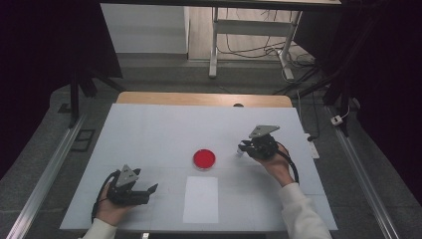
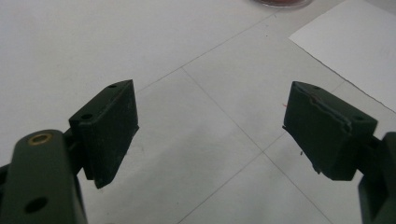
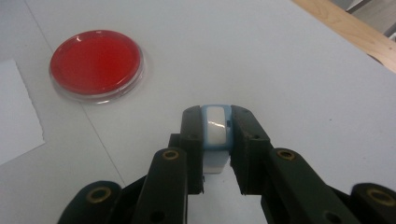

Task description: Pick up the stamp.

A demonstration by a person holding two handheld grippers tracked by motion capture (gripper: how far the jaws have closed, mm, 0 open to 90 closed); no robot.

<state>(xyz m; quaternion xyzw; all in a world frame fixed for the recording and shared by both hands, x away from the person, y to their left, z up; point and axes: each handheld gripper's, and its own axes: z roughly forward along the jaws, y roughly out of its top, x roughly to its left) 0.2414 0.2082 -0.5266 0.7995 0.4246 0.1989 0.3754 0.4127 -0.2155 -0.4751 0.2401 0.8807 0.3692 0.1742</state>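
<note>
Gripping a small white object with a pale blue rim (image 3: 215, 133) between its closed jaws, the right tool (image 1: 247, 147) hangs toward the right edge of the tabletop (image 1: 149, 129), aimed at the red petri dish (image 1: 204, 159) near the middle; it looks carried toward the dish. The left tool (image 1: 147, 191) rests near the front-left corner, jaws wide apart and empty, apparently waiting. A white paper sheet (image 1: 201, 199) lies by the front edge, just before the dish. The surface is white, its far edge bare wood; grey floor, cables and table legs lie beyond.
</note>
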